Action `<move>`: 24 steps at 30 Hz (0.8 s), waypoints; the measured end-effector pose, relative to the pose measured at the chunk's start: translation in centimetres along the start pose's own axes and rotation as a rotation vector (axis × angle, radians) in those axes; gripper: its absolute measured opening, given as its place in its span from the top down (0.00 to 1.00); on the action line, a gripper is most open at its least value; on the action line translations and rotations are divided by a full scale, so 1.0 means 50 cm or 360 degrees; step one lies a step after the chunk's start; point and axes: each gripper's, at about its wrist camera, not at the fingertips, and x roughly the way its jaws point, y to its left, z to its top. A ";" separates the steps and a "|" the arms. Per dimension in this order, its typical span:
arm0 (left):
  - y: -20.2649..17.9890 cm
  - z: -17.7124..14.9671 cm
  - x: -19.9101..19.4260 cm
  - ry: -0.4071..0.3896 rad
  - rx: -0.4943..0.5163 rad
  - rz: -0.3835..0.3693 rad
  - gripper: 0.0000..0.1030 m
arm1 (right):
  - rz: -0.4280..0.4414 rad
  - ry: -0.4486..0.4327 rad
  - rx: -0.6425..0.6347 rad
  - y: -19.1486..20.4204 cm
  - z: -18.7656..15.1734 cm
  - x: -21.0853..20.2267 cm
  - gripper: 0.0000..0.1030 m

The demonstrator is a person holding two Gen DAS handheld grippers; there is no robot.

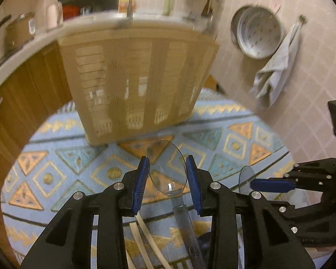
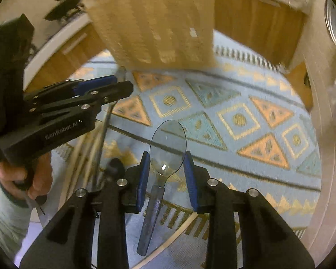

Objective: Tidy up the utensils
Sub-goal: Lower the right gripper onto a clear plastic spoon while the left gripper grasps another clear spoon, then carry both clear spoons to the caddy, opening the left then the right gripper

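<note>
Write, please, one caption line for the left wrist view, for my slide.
Left hand-held gripper grips a clear plastic spoon by its bowl, above a patterned cloth, facing a beige slotted basket.

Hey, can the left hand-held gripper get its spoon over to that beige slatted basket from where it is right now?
Probably yes. The left hand-held gripper holds a clear spoon, and only bare patterned cloth lies between it and the basket ahead.

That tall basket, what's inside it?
Nothing inside shows clearly. The slatted basket is blurred, and only pale glints show through its gaps. Its top opening is out of sight. Each gripper holds a clear plastic spoon outside it.
</note>
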 end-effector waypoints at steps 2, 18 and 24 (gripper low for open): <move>-0.005 0.002 -0.030 -0.0102 0.0012 0.0005 0.68 | 0.0050 -0.0099 -0.0024 0.000 -0.003 -0.023 0.73; 0.009 0.095 -0.223 -0.0631 -0.0053 0.0058 0.68 | 0.0171 -0.0338 0.0051 -0.025 0.074 -0.103 0.90; 0.038 0.077 -0.205 -0.0584 -0.0104 0.0039 0.68 | 0.0235 0.0100 0.0249 -0.033 0.070 0.013 0.45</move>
